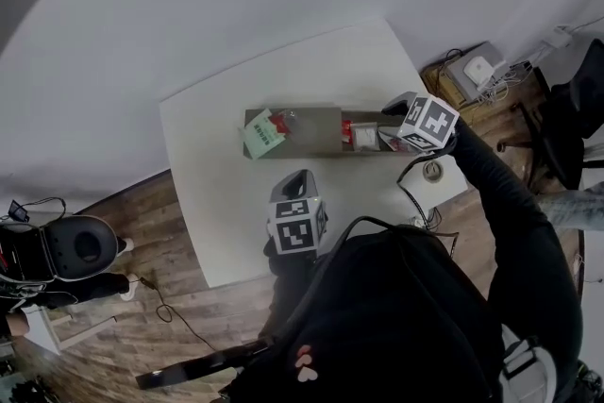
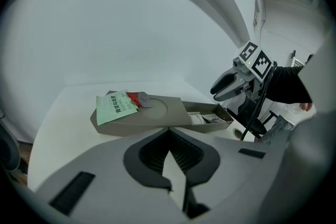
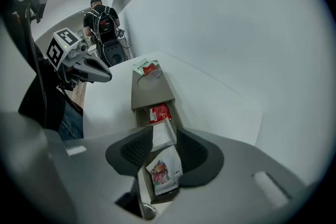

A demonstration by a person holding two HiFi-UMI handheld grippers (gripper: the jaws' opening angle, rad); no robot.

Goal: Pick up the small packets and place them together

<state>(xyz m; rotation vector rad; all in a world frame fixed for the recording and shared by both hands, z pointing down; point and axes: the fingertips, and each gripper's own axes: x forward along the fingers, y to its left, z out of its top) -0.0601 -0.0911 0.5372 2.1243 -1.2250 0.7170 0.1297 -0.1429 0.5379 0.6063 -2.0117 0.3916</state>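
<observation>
1. The room is pale-walled with a wood floor (image 1: 142, 212). An office chair (image 1: 566, 118) and a box of cables (image 1: 477, 75) stand well apart from the work.
2. The white desk (image 1: 222, 203) looks smooth and hard, so a flat sachet lying on it would probably slide rather than lift.
3. A long grey tray (image 1: 311, 129) lies across the desk, with a flat part at its left and an open compartment at its right.
4. The left tongs (image 2: 169, 153) are drawn together with nothing in them, and they hang over bare desk short of the tray.
5. The right tongs (image 3: 165, 132) gape wide above the compartment and grip nothing.
6. A green packet (image 1: 261, 134) and a red packet (image 1: 279, 123) rest at the tray's left end.
7. A second red packet (image 3: 159, 112), a white packet (image 3: 161, 139) and a picture-printed packet (image 3: 164, 173) lie in the compartment.
8. I judge all of them light, thin, limp and slick-skinned. Pinch one near a free edge or corner, since the compartment walls crowd a flat approach. A firm nip is probably safe, though a sachet may fold or slip.
</observation>
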